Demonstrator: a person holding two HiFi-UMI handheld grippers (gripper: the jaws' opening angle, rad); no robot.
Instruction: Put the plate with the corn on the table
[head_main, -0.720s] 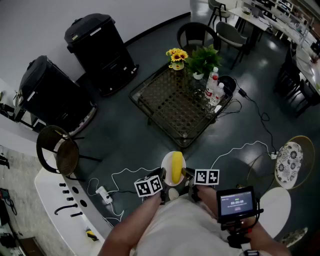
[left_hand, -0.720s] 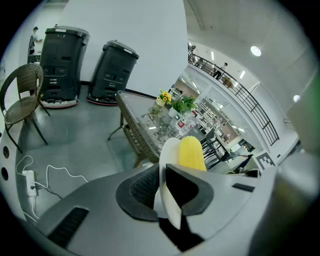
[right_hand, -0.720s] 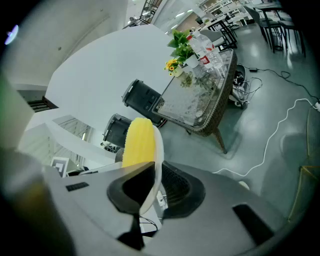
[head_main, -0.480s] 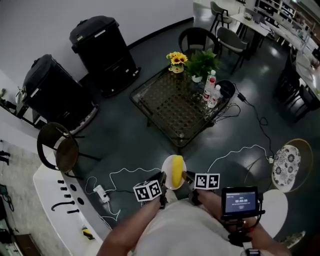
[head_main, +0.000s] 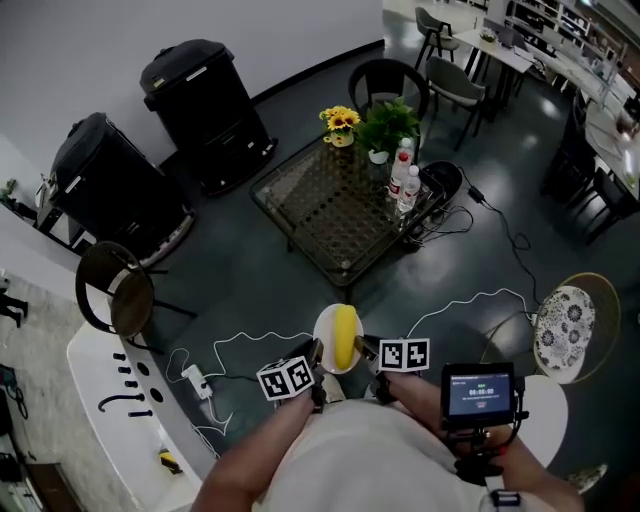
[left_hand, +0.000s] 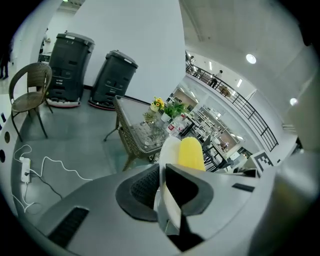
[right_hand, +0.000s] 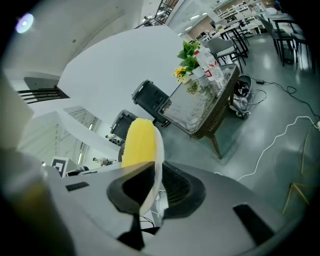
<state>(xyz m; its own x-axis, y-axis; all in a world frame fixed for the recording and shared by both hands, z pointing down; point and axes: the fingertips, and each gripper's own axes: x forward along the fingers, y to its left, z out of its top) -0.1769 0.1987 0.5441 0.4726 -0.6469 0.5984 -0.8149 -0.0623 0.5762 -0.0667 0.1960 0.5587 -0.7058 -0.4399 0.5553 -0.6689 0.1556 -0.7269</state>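
**Plate in mid-carry, bench not yet reached**

The glass-topped bench (head_main: 330, 210) lies well ahead of both grippers. Over the last moment it has drifted a little to the left in the head view, while the gap to it has hardly closed. I judge that the carry is under way and the set-down is some way off.

The white plate (head_main: 322, 335) hangs in the air between the two grippers, as before, with the corn cob (head_main: 343, 338) lying along it.

The left gripper (head_main: 317, 351) is clamped on the plate's left rim, and the right gripper (head_main: 363, 347) on its right rim. Each pair of jaws stands only as far apart as the thin rim requires.
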